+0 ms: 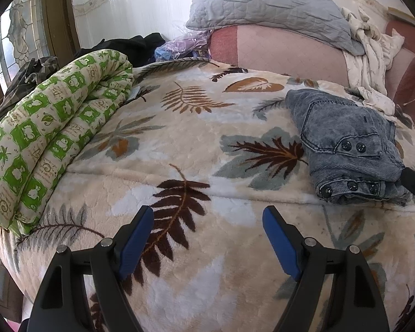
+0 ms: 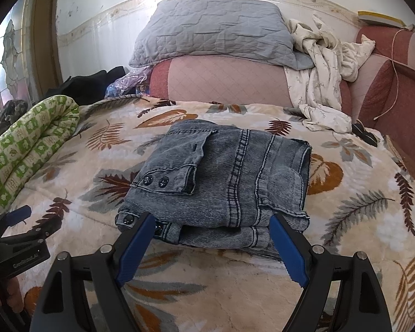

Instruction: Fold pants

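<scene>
On the bed's leaf-print blanket (image 2: 235, 276) the pants (image 2: 221, 182) are seen folded compactly; both the left claw (image 1: 207, 238) and right claw (image 2: 213, 243) are held open, empty.

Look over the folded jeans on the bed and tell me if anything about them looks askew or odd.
The faded blue denim pants lie in a compact folded stack on the leaf-patterned fleece blanket. Only small things stand out: the buttoned pocket flap lifts at its corner, and the lower layers stick out past the top fold at the near edge. Both claws are open and hold nothing.
</scene>
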`<state>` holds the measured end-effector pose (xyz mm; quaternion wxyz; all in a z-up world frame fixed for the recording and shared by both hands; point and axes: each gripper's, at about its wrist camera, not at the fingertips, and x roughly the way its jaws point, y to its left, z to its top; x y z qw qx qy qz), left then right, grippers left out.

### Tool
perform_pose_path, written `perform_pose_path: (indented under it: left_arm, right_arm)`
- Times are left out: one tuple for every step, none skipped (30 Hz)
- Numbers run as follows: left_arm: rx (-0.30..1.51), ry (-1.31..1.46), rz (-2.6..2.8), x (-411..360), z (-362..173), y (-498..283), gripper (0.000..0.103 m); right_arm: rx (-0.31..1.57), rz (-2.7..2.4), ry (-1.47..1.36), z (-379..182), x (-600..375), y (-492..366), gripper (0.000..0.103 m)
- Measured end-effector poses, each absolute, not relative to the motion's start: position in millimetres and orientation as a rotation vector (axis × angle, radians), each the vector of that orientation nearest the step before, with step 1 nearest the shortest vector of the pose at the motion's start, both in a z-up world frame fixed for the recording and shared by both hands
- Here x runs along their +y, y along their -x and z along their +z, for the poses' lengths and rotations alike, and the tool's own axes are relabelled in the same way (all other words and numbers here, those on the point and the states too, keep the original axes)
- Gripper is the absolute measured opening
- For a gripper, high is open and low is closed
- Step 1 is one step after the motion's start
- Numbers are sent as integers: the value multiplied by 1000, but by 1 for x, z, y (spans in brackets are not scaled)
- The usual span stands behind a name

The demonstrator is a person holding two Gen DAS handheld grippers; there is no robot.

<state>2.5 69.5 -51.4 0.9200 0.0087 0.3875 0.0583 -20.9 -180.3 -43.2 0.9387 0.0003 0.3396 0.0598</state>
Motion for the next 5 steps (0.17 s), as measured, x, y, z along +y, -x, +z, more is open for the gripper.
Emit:
perform_pose_path:
  left_arm:
    - [786,-13,112,70,-50,-1,81]
    - [773,-10,103,69,-49,1,81]
    - [770,-11,101,68,-48,2,81]
    - [772,-15,99,67,-48,1,81]
    - [779,-19,94,66,-48,0,81]
  right_arm:
    - [694,123,-2,-43,-180,20,87]
    - [694,124,-3,-44,-179,18,87]
    - [694,124,-3,-44,-178,17,87]
    - [695,123,0,-45,-177,14,87]
    - [698,122,2,-46,-176,11,87]
